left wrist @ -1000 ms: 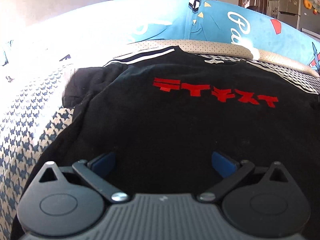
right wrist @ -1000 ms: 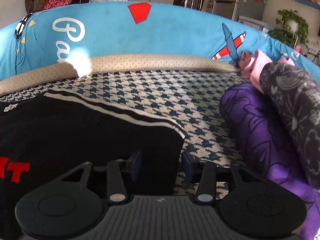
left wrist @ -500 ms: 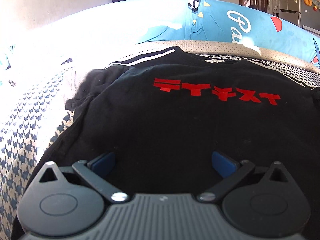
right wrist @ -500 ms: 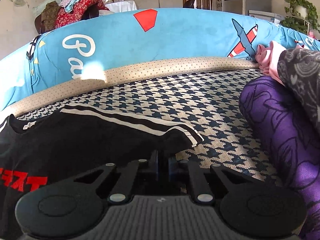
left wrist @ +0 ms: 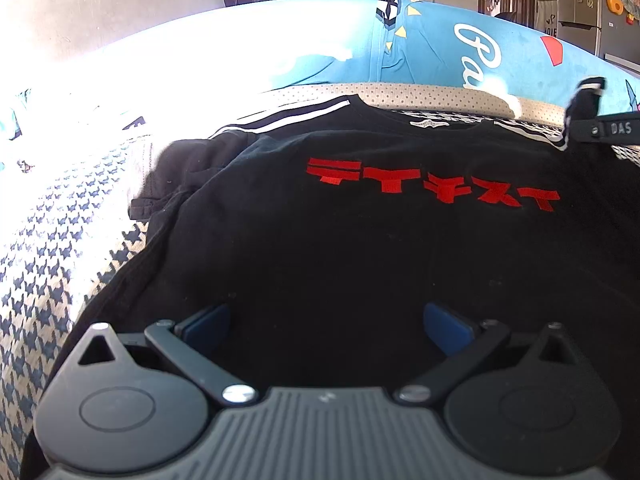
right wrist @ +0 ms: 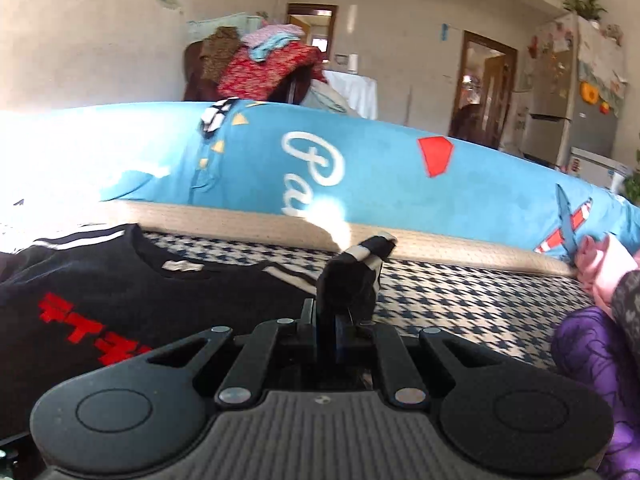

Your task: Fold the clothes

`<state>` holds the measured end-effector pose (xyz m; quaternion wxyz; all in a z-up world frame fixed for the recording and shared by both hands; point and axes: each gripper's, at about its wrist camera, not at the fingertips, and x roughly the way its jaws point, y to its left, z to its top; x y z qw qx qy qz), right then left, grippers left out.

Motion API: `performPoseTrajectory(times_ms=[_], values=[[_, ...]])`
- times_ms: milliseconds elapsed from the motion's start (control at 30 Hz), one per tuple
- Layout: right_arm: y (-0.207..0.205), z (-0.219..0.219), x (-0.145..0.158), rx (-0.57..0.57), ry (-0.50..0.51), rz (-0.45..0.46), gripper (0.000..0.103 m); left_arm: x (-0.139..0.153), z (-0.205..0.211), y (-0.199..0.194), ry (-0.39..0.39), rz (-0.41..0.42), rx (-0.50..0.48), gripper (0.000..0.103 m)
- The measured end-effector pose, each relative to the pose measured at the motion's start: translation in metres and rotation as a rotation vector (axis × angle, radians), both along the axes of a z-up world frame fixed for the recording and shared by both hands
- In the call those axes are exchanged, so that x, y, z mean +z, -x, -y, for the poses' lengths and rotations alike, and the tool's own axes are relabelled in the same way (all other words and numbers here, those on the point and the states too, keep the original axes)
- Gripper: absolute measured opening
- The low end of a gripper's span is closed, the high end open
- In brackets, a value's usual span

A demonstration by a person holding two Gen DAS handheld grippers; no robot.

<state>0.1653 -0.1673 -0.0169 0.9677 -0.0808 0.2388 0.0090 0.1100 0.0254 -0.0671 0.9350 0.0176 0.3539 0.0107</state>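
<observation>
Right gripper [right wrist: 329,326] has its jaws pressed together on the striped sleeve [right wrist: 354,270] of the black T-shirt [right wrist: 120,288]. The sleeve end stands bunched above the fingertips, lifted clear of the bed surface, its white cuff bands showing at the top. From the left wrist view the same sleeve [left wrist: 582,100] appears raised at the far right edge of the shirt, with the right gripper [left wrist: 588,130] clamped beneath it.

Left gripper [left wrist: 326,318] is spread wide, its blue pads [left wrist: 444,326] well apart over the lower part of the shirt, with nothing between them. Whether the pads touch the fabric cannot be told.

The T-shirt [left wrist: 360,260] lies front side up and mostly flat on the houndstooth cover [left wrist: 36,248]. Red lettering [left wrist: 432,184] runs across the chest. The collar label [left wrist: 426,123] lies at the far edge. The opposite sleeve [left wrist: 180,176] lies crumpled at the far left, with white stripes [left wrist: 288,118] along the shoulder line.

Beyond the shirt runs a beige dotted band [right wrist: 240,220], and behind it a blue cushion [right wrist: 380,176] with white script, a red shape and an aeroplane motif. To the right of the cover lie a purple patterned garment [right wrist: 592,348], a pink item [right wrist: 604,268] and a dark grey patterned piece [right wrist: 628,308], close together. A heap of clothes [right wrist: 260,68] sits behind the cushion, and a refrigerator [right wrist: 576,112] stands at the far right of the room.
</observation>
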Motion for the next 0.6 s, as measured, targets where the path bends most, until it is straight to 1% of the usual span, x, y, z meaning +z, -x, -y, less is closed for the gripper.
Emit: performPoseTrajectory(times_ms=[100,200,233,400,533,600], values=[[0.002,-0.021,-0.007,0.102,0.003,-0.05,0.011,0.0,0.0,0.0,0.001,0.001,0.0,0.103],[0.007,-0.026,-0.007,0.159,-0.012,-0.061,0.016,0.0,0.0,0.0,0.002,0.002,-0.001,0.103],[0.008,-0.024,-0.007,0.168,-0.014,-0.063,0.02,0.0,-0.001,0.0,0.003,0.003,-0.001,0.103],[0.005,0.006,0.006,0.131,-0.078,-0.078,0.021,0.0,-0.001,0.0,0.003,0.005,0.0,0.103],[-0.007,0.051,0.015,0.063,-0.21,-0.135,0.021,0.0,-0.001,-0.001,0.003,0.006,0.0,0.103],[-0.01,0.065,0.016,0.041,-0.221,-0.155,0.021,0.0,-0.001,0.0,0.003,0.007,0.0,0.103]])
